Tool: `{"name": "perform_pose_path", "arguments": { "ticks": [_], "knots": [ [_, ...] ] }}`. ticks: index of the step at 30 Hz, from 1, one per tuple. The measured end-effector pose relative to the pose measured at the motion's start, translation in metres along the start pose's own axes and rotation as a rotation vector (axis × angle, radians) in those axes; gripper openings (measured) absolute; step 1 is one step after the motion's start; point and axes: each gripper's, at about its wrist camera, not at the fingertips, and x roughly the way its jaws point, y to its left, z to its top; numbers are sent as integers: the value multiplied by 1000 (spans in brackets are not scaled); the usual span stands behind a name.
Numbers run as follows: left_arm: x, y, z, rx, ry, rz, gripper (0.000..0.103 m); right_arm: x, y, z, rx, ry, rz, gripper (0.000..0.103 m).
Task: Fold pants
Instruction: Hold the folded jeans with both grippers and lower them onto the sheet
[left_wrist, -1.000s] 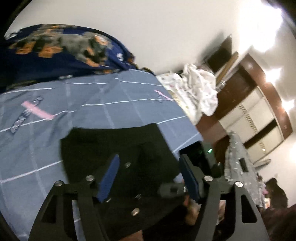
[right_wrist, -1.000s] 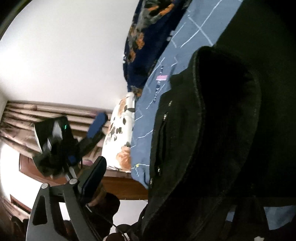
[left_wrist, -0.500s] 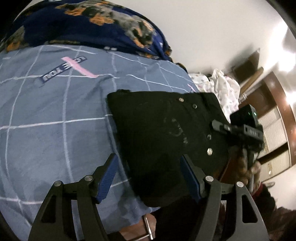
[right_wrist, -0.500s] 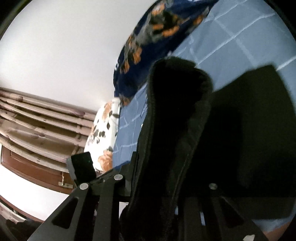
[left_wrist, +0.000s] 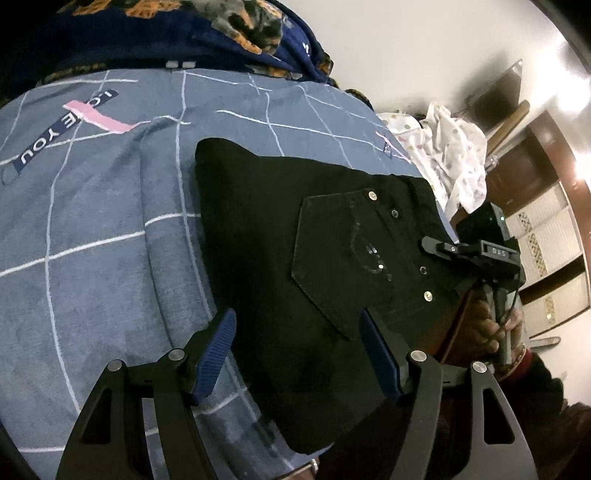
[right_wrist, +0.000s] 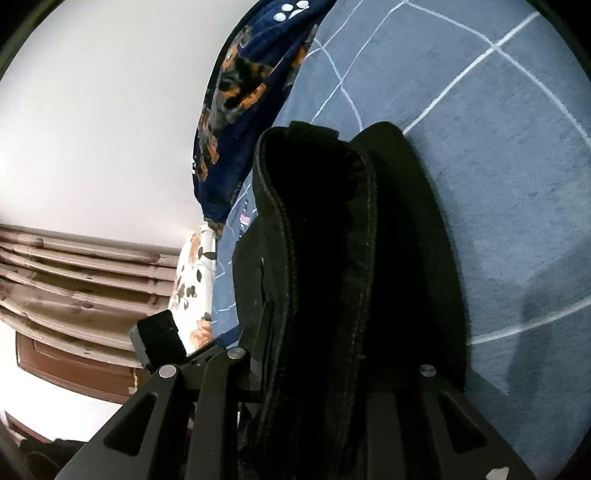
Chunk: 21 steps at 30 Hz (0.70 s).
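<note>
Left claw (left_wrist: 297, 356) gapes empty over black pants (left_wrist: 295, 258) on the bed (left_wrist: 92, 221), centre frame; right claw (right_wrist: 317, 369) pinches a thick edge, which could slip and unfold

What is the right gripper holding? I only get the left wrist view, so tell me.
Observer: The right gripper is shut on the pants. A thick doubled edge with a stitched seam stands up between its fingers.
Operator: Report what lies past that edge.
Observer: A white pillow with orange and black flowers, at the side of the bed.
Operator: Check beyond the pillow too.
Observer: Brown wooden slats run below the wall.
</note>
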Motion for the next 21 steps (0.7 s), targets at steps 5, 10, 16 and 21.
{"name": "perform_pose_path", "arguments": {
  "ticks": [5, 10, 16, 21],
  "knots": [
    [-10, 11, -7, -16, 5, 15, 69, -7, -4, 0, 34, 10, 27, 37],
    [-15, 20, -12, -31, 15, 28, 70, -25, 1, 1, -13, -42, -14, 36],
    [-23, 23, -16, -36, 16, 36, 70, -30, 4, -5, -62, -63, -67, 16],
    [-28, 23, -19, -17, 18, 48, 70, -44, 5, -13, -67, -119, -42, 13]
  ]
}}
